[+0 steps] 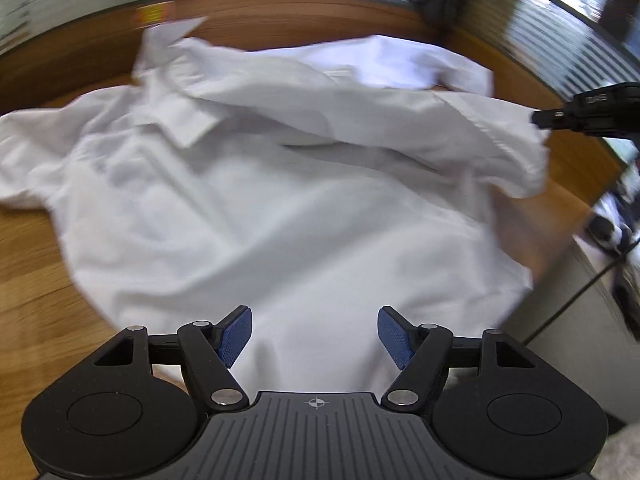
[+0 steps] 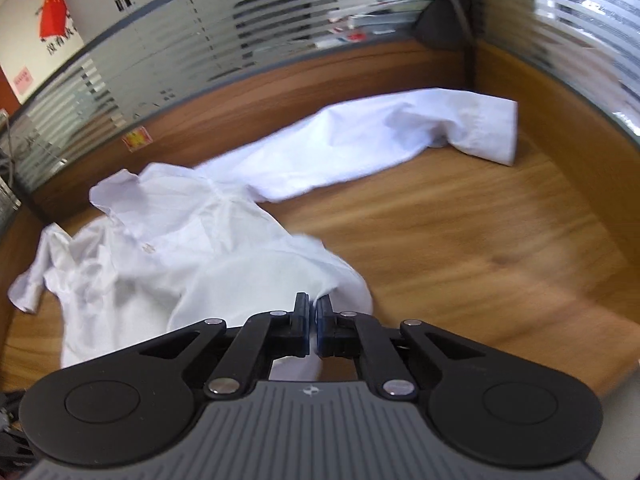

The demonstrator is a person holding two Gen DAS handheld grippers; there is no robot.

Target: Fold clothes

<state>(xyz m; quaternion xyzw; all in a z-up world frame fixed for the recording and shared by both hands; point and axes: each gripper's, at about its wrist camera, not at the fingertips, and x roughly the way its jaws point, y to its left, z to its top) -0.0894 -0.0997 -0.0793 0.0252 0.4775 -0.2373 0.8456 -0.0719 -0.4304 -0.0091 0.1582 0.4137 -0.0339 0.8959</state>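
Note:
A crumpled white shirt (image 1: 280, 200) lies spread on the wooden desk (image 1: 32, 280), its collar (image 1: 188, 120) toward the far left. My left gripper (image 1: 315, 332) hovers open over the shirt's near hem, its blue pads (image 1: 236, 336) wide apart with nothing clamped between them. My right gripper (image 2: 313, 304) is shut on a fold of the shirt (image 2: 200, 260) at its right edge, with white cloth showing between the pads. In the left wrist view the right gripper (image 1: 540, 118) pinches that raised edge. One long sleeve (image 2: 380, 140) stretches out toward the far right corner.
A wood-and-striped-glass partition (image 2: 240, 40) walls the desk at the back and right. A black object (image 2: 440, 28) hangs in the far corner, and a red-yellow sticker (image 2: 137, 138) is on the back panel. Bare desk top (image 2: 480, 240) lies right of the shirt. The desk's right edge (image 1: 576, 248) drops off.

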